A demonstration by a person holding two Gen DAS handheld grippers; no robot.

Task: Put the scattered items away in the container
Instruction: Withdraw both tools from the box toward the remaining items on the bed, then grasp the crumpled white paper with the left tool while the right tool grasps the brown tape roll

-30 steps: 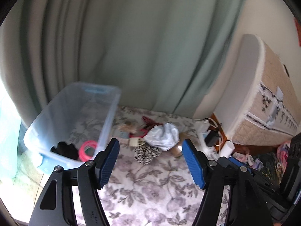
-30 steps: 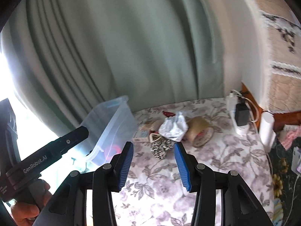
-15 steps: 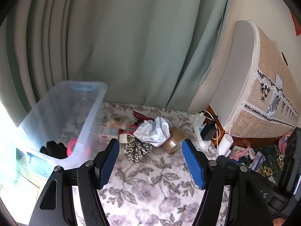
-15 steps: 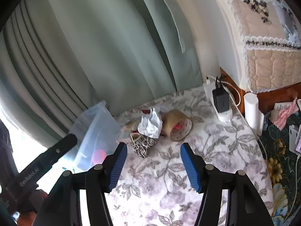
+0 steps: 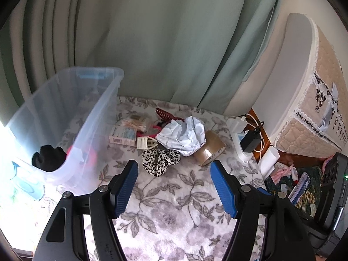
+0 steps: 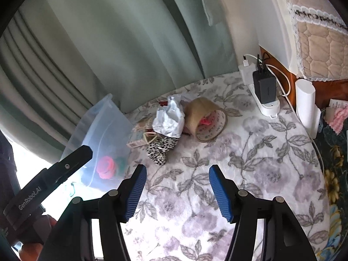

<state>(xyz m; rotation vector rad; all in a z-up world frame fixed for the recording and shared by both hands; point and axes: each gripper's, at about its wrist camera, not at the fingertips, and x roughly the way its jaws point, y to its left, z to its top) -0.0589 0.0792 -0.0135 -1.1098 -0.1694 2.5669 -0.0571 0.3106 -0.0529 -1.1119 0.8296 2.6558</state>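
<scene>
A clear plastic bin (image 5: 102, 117) stands at the left on a floral rug, with a black cloth (image 5: 49, 155) and a pink ring inside. Right of it lies a pile: leopard scrunchie (image 5: 159, 158), crumpled white paper (image 5: 184, 134), brown tape roll (image 5: 209, 150), cream hair clip (image 5: 146, 142), small box (image 5: 122, 135), cotton swabs, red comb. My left gripper (image 5: 174, 174) hovers open just short of the scrunchie, nothing between its fingers. My right gripper (image 6: 177, 177) is open and empty too, short of the scrunchie (image 6: 161, 149) and tape roll (image 6: 206, 119). The bin (image 6: 102, 130) shows at left.
A white power strip (image 6: 264, 100) with a black charger and cables lies at the right by a bed's wooden base. A white cylinder (image 6: 306, 106) stands next to it. Green curtains hang behind. The left gripper's body (image 6: 50, 178) crosses the right view's lower left.
Both grippers have sunk toward the rug and tilted down, so the pile looks larger and nearer. The right gripper's jaws have spread wider. Nothing was picked up.
</scene>
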